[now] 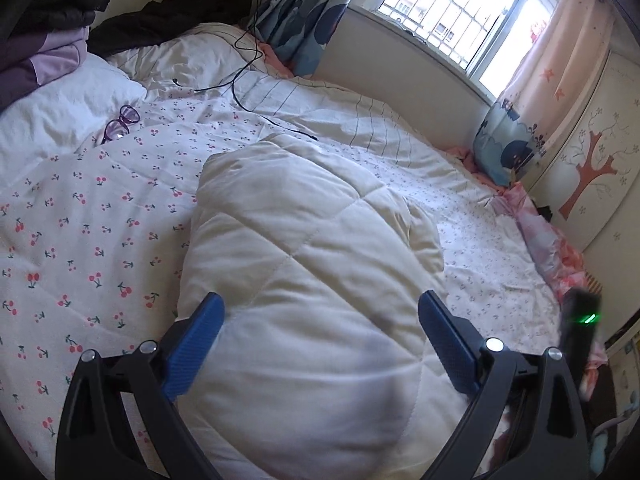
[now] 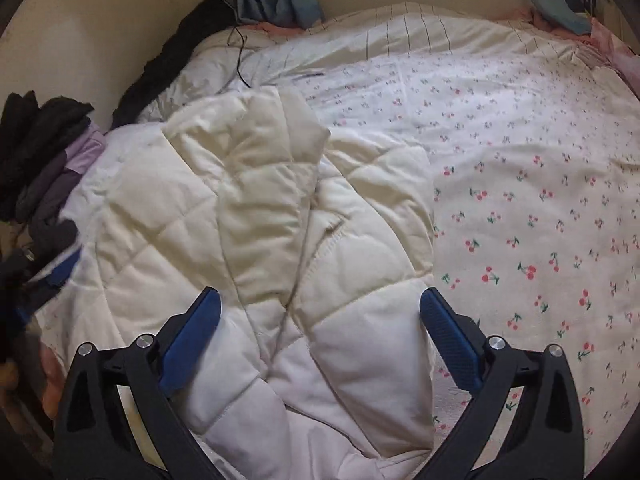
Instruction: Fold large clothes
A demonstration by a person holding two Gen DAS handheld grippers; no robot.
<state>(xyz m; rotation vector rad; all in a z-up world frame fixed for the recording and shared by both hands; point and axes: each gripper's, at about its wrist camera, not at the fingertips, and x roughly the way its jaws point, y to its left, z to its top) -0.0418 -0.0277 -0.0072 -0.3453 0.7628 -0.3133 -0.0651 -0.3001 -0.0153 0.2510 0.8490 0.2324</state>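
A cream quilted padded jacket (image 1: 312, 264) lies on the cherry-print bedspread (image 1: 80, 220). In the right wrist view the jacket (image 2: 260, 216) shows a sleeve folded across its body. My left gripper (image 1: 320, 316) is open, with its blue fingers wide apart over the jacket's near end and nothing between them. My right gripper (image 2: 320, 312) is open and empty, with its fingers spread above the jacket's lower part. The left gripper's blue finger (image 2: 64, 268) shows blurred at the jacket's left edge in the right wrist view. The right gripper's black body (image 1: 580, 320) shows at the right edge of the left wrist view.
Purple glasses (image 1: 120, 124) and a black cable (image 1: 248, 76) lie on the bed. A stack of dark and lilac clothes (image 1: 44, 28) sits at the left. A window (image 1: 460, 8) with curtains and a painted wardrobe (image 1: 592, 168) stand beyond the bed.
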